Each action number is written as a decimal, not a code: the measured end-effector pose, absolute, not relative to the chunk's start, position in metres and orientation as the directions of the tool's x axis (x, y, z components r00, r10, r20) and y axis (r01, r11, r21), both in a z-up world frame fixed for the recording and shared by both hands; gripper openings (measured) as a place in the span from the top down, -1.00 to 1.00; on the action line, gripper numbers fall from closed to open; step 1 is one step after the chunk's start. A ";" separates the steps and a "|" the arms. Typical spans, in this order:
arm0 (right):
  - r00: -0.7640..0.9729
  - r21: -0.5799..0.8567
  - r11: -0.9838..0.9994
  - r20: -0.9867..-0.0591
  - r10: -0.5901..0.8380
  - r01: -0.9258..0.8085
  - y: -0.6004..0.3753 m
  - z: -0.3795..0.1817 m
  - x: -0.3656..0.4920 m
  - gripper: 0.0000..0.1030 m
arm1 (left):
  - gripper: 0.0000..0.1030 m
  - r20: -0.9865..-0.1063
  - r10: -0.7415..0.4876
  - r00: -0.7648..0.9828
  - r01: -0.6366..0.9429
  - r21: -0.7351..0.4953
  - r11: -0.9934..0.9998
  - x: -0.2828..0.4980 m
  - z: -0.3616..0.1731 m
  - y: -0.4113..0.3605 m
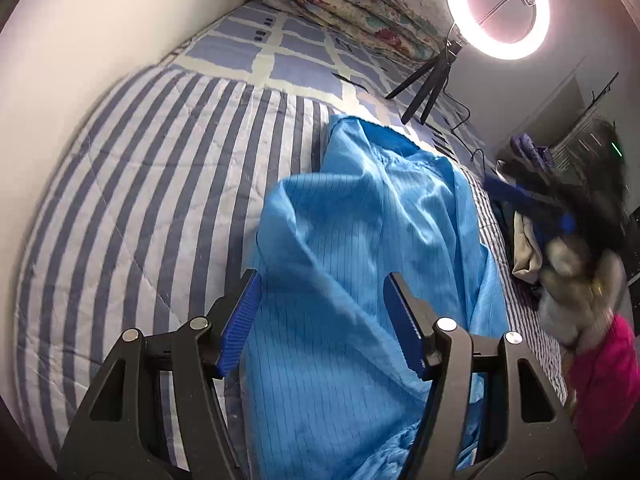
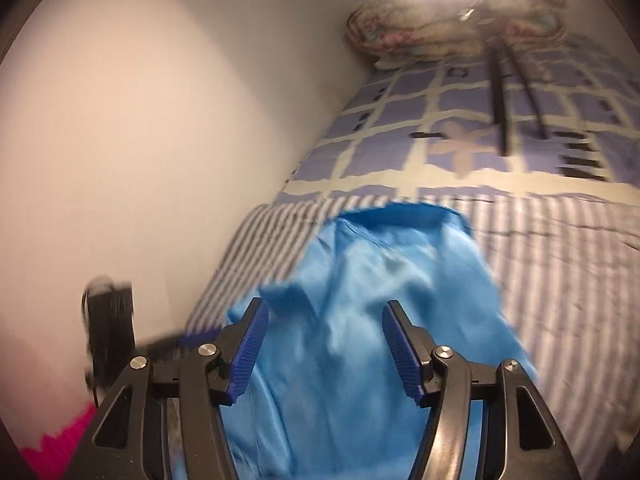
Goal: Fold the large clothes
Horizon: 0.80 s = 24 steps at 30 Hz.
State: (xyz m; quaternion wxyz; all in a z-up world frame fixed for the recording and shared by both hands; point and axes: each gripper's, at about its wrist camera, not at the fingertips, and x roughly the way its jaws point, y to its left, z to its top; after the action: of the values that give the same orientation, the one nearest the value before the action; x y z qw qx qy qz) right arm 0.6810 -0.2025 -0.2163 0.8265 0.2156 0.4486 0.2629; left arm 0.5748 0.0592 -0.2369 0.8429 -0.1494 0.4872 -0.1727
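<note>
Both grippers apart, nothing clamped: left gripper point(image 1: 322, 286) and right gripper point(image 2: 325, 316) each hover over the blue garment point(image 1: 360, 264), pads clear of the cloth. Garment lies bunched lengthwise on the striped quilt point(image 1: 132, 184), roughly mid-bed. Next grab, my read: take two matching corners or hem ends, pull taut, lay flat before folding. No containers visible; only a clothes pile point(image 1: 528, 248) at the bed edge.

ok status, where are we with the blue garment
Left gripper open, right gripper open, nothing held. Blue garment rumpled on the striped bed cover, part folded. Ring light tripod stands on the bed beyond it, not touching.
</note>
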 end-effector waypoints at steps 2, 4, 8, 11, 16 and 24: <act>0.429 0.621 0.754 -0.634 0.644 -0.214 -0.187 -0.234 0.715 -0.26 | -0.26 -0.777 -0.442 0.447 0.153 -0.421 0.894 0.574 -0.246 0.060; 0.413 0.612 0.770 -0.664 0.623 -0.179 -0.173 -0.251 0.741 -0.27 | -0.19 -0.787 -0.430 0.442 0.157 -0.404 0.901 0.574 -0.253 0.060; 0.376 0.590 0.795 -0.711 0.595 -0.142 -0.150 -0.274 0.777 -0.29 | -0.16 -0.788 -0.436 0.435 0.153 -0.413 0.898 0.577 -0.263 0.062; 0.349 0.574 0.807 -0.735 0.581 -0.135 -0.137 -0.284 0.792 -0.01 | -0.16 -0.780 -0.437 0.448 0.152 -0.416 0.897 0.578 -0.265 0.064; 0.405 0.528 0.837 -0.741 0.536 -0.141 -0.132 -0.283 0.795 1.00 | -0.16 -0.780 -0.427 0.457 0.147 -0.407 0.902 0.579 -0.269 0.064; 0.394 0.574 0.813 -0.728 0.561 -0.095 -0.150 -0.287 0.798 0.74 | -0.16 -0.791 -0.409 0.454 0.162 -0.379 0.911 0.585 -0.258 0.059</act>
State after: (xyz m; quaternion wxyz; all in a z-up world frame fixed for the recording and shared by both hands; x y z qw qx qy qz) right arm 0.7975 -0.1502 -0.2873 0.8033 0.2276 0.5110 0.2042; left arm 0.5847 0.0586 -0.2576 0.8435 -0.1253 0.4941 -0.1693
